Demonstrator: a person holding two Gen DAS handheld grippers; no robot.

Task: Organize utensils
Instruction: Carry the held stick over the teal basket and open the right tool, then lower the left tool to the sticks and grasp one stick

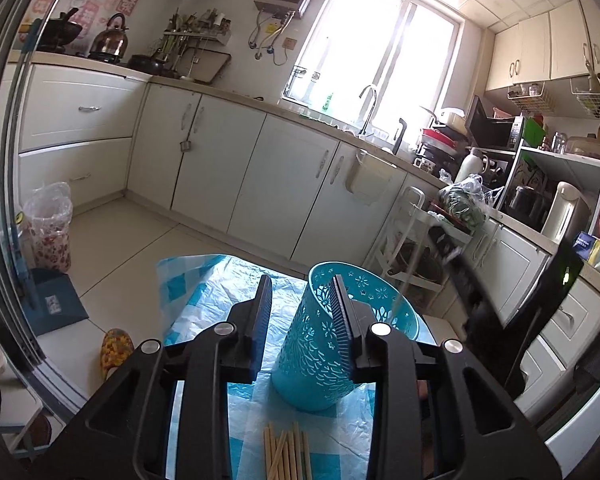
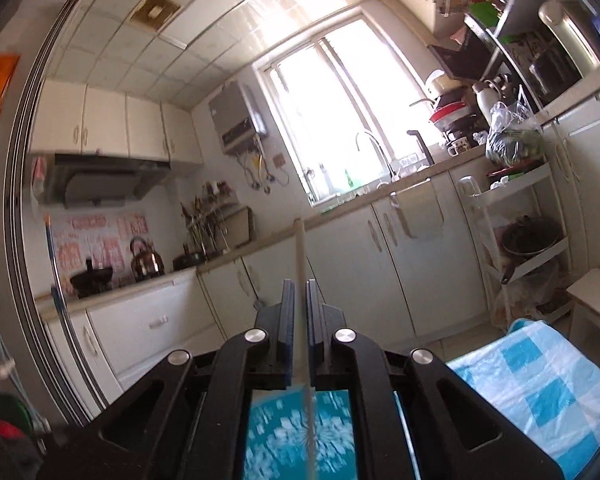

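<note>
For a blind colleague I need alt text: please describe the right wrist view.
The right gripper is shut on one pale chopstick, above a blurred teal holder. A blue checked table cover lies to the right, with kitchen cabinets behind.

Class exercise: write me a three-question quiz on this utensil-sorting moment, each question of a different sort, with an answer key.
1. True or false: the right gripper is shut on a chopstick.
2. What does the left gripper straddle? A) a kettle B) the wall of the turquoise holder C) a spoon
3. Fill in: the loose chopsticks lie on the blue checked ____.

Key: 1 true; 2 B; 3 tablecloth.
</note>
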